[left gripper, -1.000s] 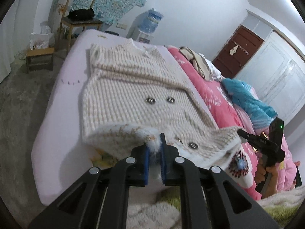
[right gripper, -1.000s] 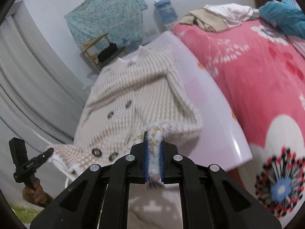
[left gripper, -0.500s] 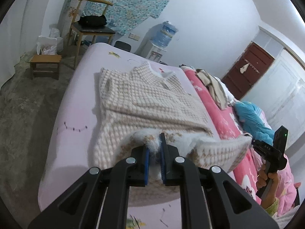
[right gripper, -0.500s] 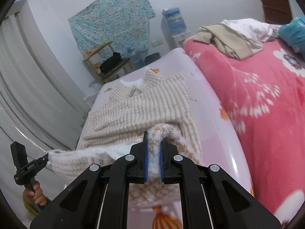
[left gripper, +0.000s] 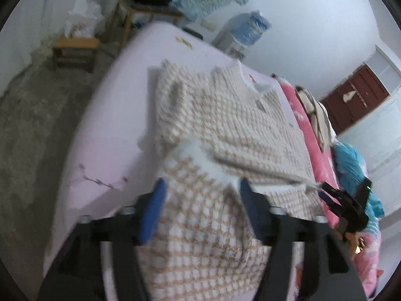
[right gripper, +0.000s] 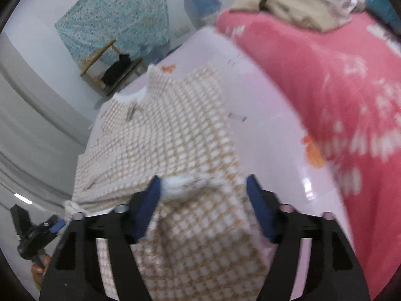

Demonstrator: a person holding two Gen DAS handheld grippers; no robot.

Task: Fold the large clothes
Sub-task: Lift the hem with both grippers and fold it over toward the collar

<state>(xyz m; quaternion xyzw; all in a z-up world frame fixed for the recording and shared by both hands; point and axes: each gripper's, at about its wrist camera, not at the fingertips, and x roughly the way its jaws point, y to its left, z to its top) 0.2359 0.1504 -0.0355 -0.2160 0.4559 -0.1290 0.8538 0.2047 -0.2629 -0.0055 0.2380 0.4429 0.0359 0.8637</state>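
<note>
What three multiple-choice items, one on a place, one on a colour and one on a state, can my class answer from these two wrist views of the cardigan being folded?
1. Where does the cardigan lie?
A. on the pale lilac sheet
B. on the wooden chair
C. on the floor

2. What colour is the blanket beside the sheet?
A. green
B. pink
C. black

3. How do the left tongs and right tongs stand?
A. both shut on the hem
B. one open, one shut
C. both open, knit lying loose between the pads

Answers:
1 A, the knit is spread over the lilac sheet.
2 B, the flowered blanket is pink.
3 C, the blue pads stand wide apart in both views, having just opened, and press on nothing.
</note>
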